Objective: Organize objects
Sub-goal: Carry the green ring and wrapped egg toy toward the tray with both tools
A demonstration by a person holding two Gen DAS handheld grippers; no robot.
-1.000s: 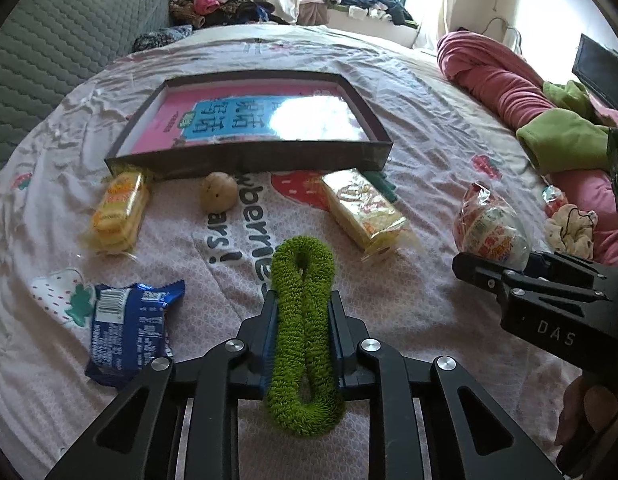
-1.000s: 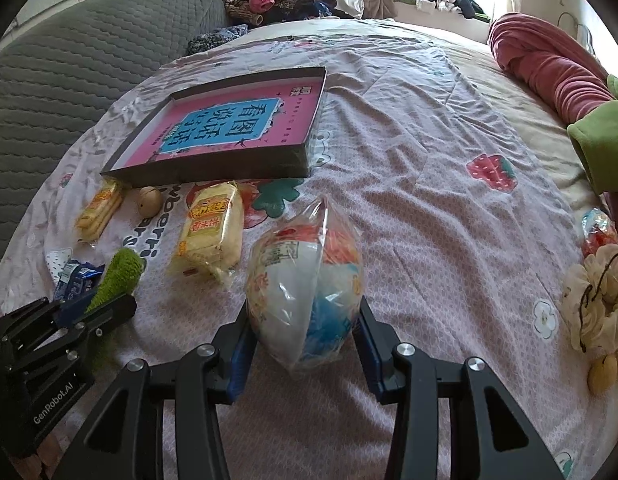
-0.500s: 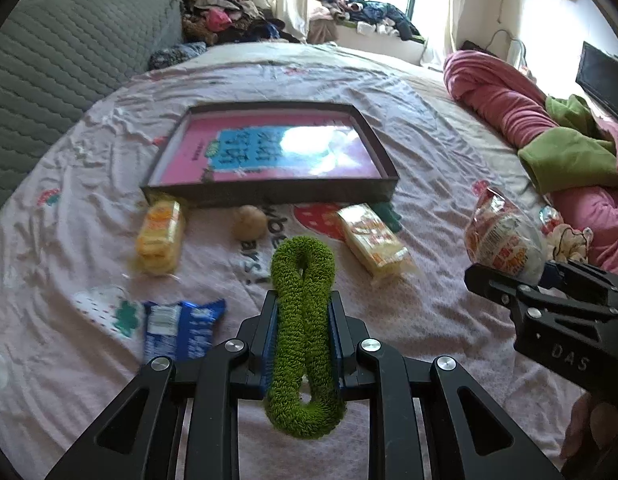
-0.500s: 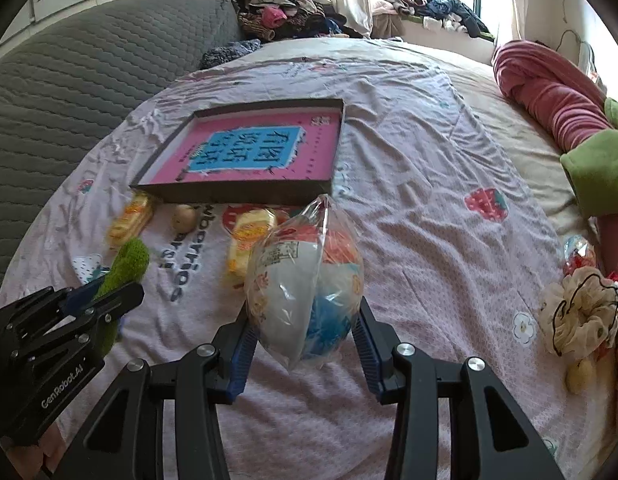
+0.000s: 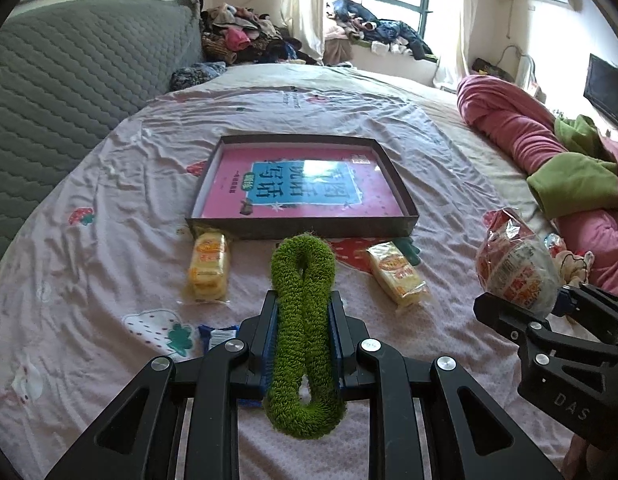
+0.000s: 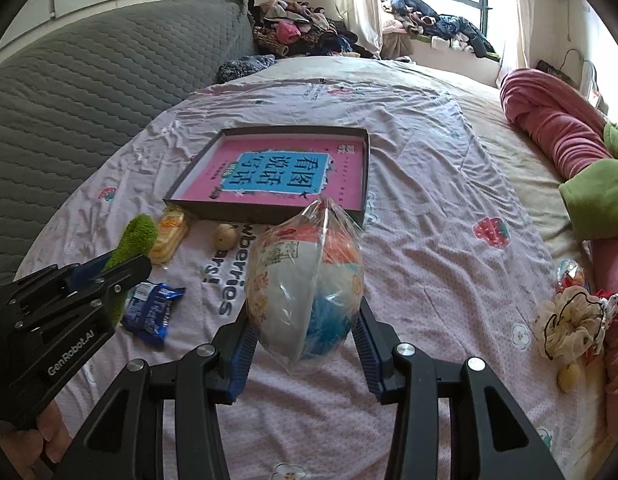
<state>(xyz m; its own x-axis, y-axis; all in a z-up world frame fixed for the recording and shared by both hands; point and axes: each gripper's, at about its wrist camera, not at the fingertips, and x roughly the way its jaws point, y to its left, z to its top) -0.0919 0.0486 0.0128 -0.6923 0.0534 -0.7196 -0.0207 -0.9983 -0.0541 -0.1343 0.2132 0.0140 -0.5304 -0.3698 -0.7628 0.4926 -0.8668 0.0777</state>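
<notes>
Both wrist views look steeply down over the bed (image 5: 109, 184), close in, sharing the shallow box (image 5: 305, 227) (image 6: 269, 212) toward 12 o'clock.

Snacks and a hair tie around a shallow box on the bed

A fuzzy green scrunchie (image 5: 303, 328) and a clear-wrapped round snack (image 6: 305, 284) are held above the sheet. Two yellow cracker packs (image 5: 209, 266) (image 5: 397, 274), a blue packet (image 6: 151, 312) and a small tan ball (image 6: 225, 236) lie near the dark tray (image 5: 305, 230), which holds a pink book (image 5: 305, 188).
</notes>
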